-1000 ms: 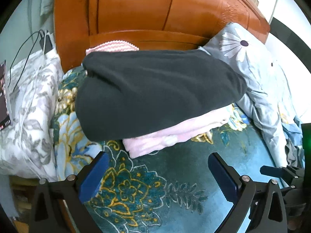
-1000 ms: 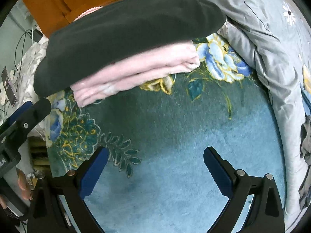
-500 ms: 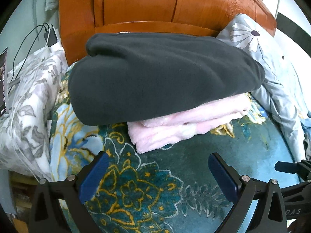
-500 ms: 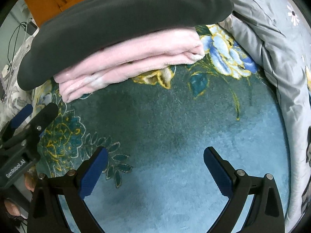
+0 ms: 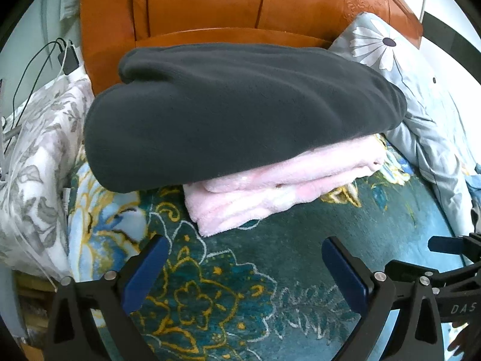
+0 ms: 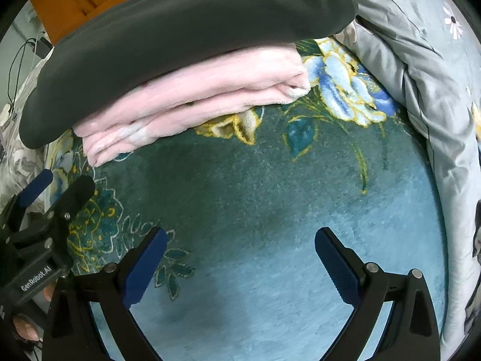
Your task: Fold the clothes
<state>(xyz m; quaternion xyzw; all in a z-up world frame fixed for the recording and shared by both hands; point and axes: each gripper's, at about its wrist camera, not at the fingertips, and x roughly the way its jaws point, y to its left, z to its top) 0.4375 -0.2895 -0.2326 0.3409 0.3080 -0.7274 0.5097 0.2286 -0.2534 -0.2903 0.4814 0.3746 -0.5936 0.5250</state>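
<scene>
Both tools have drawn nearer the stack. Left tool and right tool gape empty over the teal floral bed blanket; straight ahead, long axis crosswise, the folded dark grey fleece garment tops the folded pink plush garment, nearer the left.

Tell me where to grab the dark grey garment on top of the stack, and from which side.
Probably the dark grey garment's rounded front-left fold, which overhangs the pink folded garment with only the teal floral blanket below. Bring the open left gripper in low from the front, one finger under the overhang. The open right gripper could pinch the right end.
</scene>
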